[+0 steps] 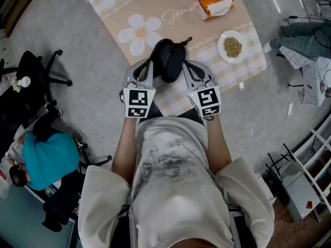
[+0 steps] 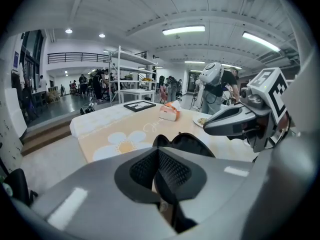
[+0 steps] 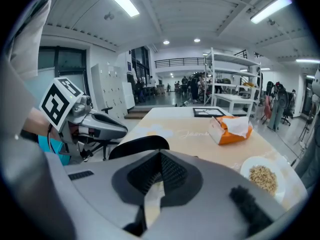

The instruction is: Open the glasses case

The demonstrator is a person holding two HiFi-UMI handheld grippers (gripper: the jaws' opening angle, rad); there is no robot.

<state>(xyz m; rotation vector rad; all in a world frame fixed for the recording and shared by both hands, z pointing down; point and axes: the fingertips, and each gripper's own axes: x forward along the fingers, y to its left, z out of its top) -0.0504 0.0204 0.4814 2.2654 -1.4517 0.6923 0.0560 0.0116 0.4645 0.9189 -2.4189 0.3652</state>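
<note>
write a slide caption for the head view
Left gripper and right gripper, jaws closed, flank black glasses case on floral mat.

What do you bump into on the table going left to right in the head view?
Flower → case → tissue pack → plate.

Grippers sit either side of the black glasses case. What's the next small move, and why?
Probably open the jaws of the left gripper and close them on the black oval glasses case: it and the right gripper flank the case with jaws shut on nothing, so neither holds it yet.
</note>
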